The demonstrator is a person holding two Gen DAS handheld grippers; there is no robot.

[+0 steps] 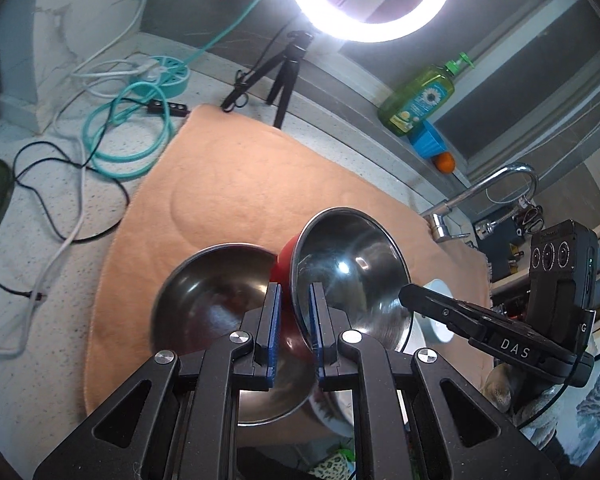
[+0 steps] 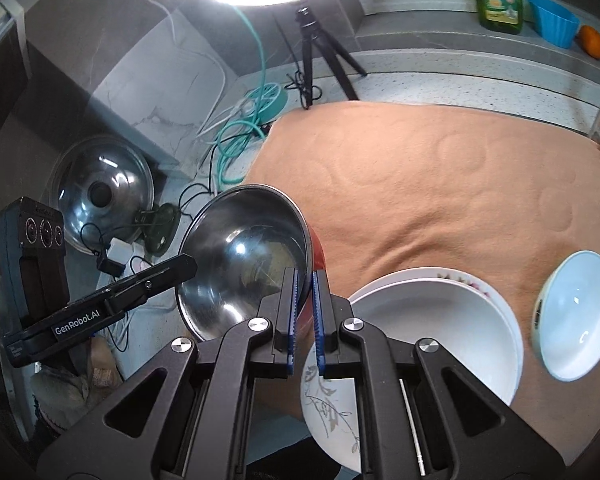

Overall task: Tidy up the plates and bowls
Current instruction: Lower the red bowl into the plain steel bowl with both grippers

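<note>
My right gripper [image 2: 305, 312] has its blue pads pinched nearly together on the rim of a steel bowl with a red outside [image 2: 248, 256], which hangs tilted up and to the left of the fingers, its shiny inside facing me. In the left wrist view the left gripper [image 1: 296, 320] stands with its pads a narrow gap apart; that same red-backed bowl [image 1: 352, 268] sits tilted just right of the gap, its rim running between the pads, but I cannot tell whether they actually press it. A second steel bowl [image 1: 212, 300] lies just left of the left fingers on the orange cloth [image 1: 228, 168]. Right of my right fingers, a deep white plate [image 2: 436, 328] rests on a flower-edged plate [image 2: 476, 284], and beneath the fingers sits a plate with a grey vine pattern [image 2: 332, 404]. Farther right lies a pale blue bowl [image 2: 576, 312], apart from the stack. Far left of the right gripper, a steel lid [image 2: 108, 188] leans by the wall.
</note>
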